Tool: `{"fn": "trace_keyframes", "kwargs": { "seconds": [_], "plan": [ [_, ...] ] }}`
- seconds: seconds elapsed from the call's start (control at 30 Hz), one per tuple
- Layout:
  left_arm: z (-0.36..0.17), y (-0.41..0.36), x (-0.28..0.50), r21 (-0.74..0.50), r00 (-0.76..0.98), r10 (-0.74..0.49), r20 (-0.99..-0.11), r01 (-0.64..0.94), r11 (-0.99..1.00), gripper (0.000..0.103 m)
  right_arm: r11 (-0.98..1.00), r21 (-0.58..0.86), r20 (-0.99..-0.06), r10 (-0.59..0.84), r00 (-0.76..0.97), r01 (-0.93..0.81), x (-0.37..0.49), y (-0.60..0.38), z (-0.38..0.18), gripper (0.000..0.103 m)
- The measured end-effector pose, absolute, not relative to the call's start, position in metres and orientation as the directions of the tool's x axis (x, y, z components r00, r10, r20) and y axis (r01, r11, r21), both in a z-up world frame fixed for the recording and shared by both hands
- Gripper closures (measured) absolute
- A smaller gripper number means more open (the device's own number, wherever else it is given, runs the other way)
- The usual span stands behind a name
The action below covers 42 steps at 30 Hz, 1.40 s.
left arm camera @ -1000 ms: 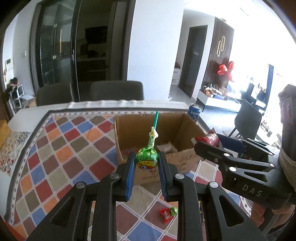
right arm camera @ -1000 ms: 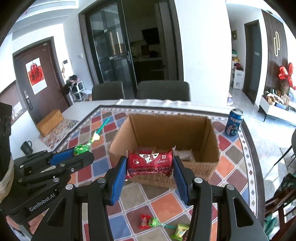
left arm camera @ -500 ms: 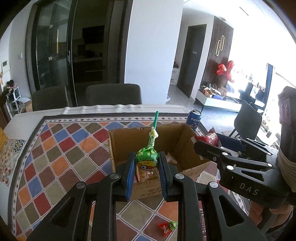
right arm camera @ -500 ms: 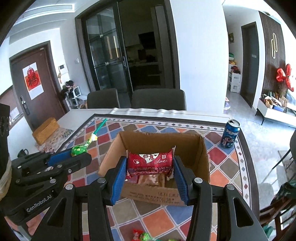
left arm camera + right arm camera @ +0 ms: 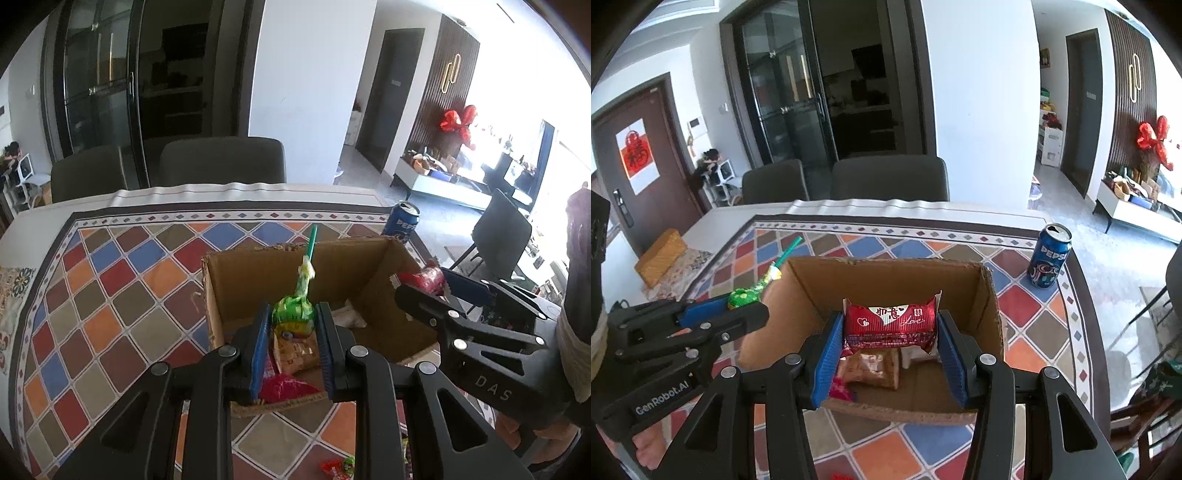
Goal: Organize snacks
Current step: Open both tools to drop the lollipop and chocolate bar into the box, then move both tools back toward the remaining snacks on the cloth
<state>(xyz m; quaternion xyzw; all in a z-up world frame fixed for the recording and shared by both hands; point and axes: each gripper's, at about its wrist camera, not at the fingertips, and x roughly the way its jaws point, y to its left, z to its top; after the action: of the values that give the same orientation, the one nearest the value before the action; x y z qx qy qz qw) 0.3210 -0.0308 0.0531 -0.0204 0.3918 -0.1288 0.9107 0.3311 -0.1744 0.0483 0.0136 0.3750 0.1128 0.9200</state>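
An open cardboard box (image 5: pixel 251 273) (image 5: pixel 886 277) stands on the patterned tablecloth, with several snack packets lying on its floor (image 5: pixel 875 367). My left gripper (image 5: pixel 293 325) is shut on a green wrapped lollipop (image 5: pixel 293 314) with a green stick, held over the box's near left part; it also shows in the right wrist view (image 5: pixel 744 297). My right gripper (image 5: pixel 890 328) is shut on a red snack packet (image 5: pixel 891 321) above the box's near side; its tip shows in the left wrist view (image 5: pixel 424 278).
A blue Pepsi can (image 5: pixel 1049 256) (image 5: pixel 400 221) stands right of the box near the table's far right edge. Loose sweets (image 5: pixel 338 467) lie on the cloth in front of the box. Two dark chairs (image 5: pixel 886 177) stand behind the table.
Both grippers have risen and moved forward over the box with their snacks still held. The box's inside and the packets in it have come into view.
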Motion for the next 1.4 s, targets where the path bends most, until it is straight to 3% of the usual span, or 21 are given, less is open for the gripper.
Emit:
{"fn": "trace_keyframes", "kwargs": {
  "seconds": [0.03, 0.1, 0.93, 1.4],
  "plan": [
    [0.053, -0.031, 0.322, -0.126, 0.664, -0.236, -0.709, 0.21, 0.969, 0.065, 0.976, 0.103, -0.691, 0.208, 0.693, -0.189, 0.333, -0.175, 0.046, 0.048],
    [0.054, -0.031, 0.321, -0.11, 0.675, -0.219, -0.705, 0.201, 0.973, 0.058, 0.981, 0.09, -0.698, 0.185, 0.692, -0.171, 0.335, -0.176, 0.044, 0.042],
    [0.065, -0.053, 0.224, -0.056, 0.722, -0.281, -0.632, 0.32, 0.946, 0.051, 0.982, 0.109, -0.653, 0.189, 0.733, -0.156, 0.243, -0.198, 0.06, 0.04],
    [0.02, -0.068, 0.196, -0.063, 0.647, -0.309, -0.698, 0.374, 0.925, 0.05, 0.986, 0.133, -0.687, 0.163, 0.708, -0.099, 0.204, -0.214, 0.027, 0.04]
  ]
}}
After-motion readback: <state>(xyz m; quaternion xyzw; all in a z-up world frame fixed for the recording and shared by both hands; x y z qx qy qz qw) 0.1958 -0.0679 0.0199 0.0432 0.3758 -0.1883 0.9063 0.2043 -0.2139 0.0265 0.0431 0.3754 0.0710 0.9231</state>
